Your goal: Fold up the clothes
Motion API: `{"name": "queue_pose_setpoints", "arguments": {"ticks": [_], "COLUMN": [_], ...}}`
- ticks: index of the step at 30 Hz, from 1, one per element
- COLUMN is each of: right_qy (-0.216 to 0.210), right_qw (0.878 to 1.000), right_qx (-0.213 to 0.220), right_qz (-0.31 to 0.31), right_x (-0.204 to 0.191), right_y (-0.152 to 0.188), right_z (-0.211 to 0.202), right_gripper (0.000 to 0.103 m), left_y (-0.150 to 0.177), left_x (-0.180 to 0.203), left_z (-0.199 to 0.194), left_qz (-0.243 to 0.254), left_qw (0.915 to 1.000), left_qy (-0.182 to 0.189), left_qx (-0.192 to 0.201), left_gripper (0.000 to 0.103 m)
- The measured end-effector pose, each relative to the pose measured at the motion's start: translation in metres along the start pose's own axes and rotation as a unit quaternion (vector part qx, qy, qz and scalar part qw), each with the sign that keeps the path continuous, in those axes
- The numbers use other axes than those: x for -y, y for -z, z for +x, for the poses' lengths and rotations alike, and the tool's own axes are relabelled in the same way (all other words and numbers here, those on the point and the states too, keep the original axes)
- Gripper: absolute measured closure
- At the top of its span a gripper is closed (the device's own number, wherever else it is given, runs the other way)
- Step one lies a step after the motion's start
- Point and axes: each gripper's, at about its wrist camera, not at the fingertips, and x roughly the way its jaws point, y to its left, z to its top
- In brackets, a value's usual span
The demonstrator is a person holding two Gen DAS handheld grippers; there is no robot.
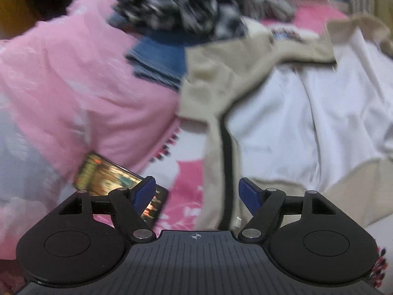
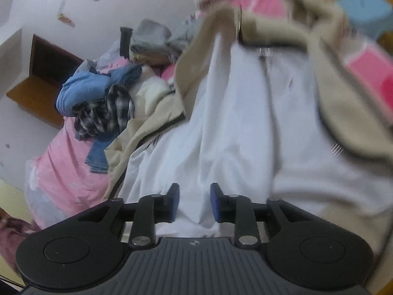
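A beige jacket (image 1: 208, 73) lies opened out on the bed, its white lining (image 1: 282, 110) facing up and a black zip edge (image 1: 226, 167) running toward me. My left gripper (image 1: 196, 194) hovers open just above the zip edge, with nothing between its blue pads. In the right wrist view the same jacket (image 2: 331, 103) spreads ahead. My right gripper (image 2: 194, 202) has its jaws narrowed on a bunched fold of the white lining (image 2: 233, 123), and creases fan out from that spot.
A lit phone (image 1: 108, 177) lies on the bed just left of the left gripper. A pink blanket (image 1: 73, 86) covers the left side. A pile of jeans and a plaid shirt (image 2: 103, 98) sits behind the jacket. A wooden shelf (image 2: 36, 93) is on the wall.
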Motion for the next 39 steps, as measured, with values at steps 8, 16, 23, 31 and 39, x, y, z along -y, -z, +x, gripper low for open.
{"name": "queue_pose_setpoints", "arguments": {"ticks": [8,16,23,31,39], "right_qy": [0.028,0.022,0.051,0.052,0.101], "right_qw": [0.993,0.957,0.953,0.968,0.974], "right_qx": [0.002,-0.041,-0.005,0.037,0.120], "right_qz": [0.113,0.286,0.299,0.241,0.163], "right_x": [0.046,0.099,0.108,0.091,0.061], "right_y": [0.013,0.082,0.091,0.067,0.050], "right_z": [-0.053,-0.068,-0.064,-0.041,-0.085], "right_gripper": [0.056,0.053,0.052,0.079,0.097], "left_y": [-0.018,0.008,0.034,0.025,0.010], "left_x": [0.038,0.188,0.250,0.264,0.256], "left_z": [-0.024,-0.011,-0.009,-0.007,-0.014], "left_qz": [0.048,0.303,0.458,0.421,0.331], "left_qw": [0.9864,0.9051,0.8433,0.8536,0.8605], "left_qy": [0.145,0.293,0.260,0.286,0.382], "left_qx": [0.063,0.054,0.107,0.112,0.063], "left_gripper": [0.010,0.012,0.014,0.046,0.101]}}
